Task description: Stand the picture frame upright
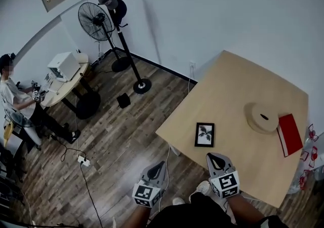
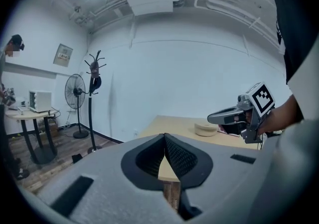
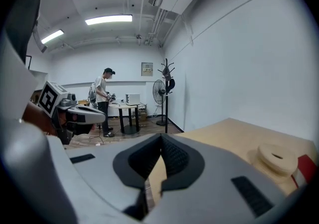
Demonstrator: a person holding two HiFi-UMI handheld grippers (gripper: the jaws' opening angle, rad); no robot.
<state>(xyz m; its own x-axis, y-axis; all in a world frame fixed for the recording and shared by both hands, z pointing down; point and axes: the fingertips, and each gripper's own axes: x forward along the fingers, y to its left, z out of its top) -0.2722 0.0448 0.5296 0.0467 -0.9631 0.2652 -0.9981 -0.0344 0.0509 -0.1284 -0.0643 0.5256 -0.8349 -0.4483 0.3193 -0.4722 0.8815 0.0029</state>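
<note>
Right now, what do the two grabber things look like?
Both the left gripper and right gripper are pale grey and pointed, with black ridged lining inside the jaws. Each carries a white cube printed with black square markers. The person wears a dark top.

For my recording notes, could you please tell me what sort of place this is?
Probably a small office or lab room: a pedestal fan and coat stand stand by bare white walls, a person is at a round side table, and an air-conditioning unit hangs from the ceiling.

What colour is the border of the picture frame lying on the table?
The picture frame has a black border; the head view shows it best.
</note>
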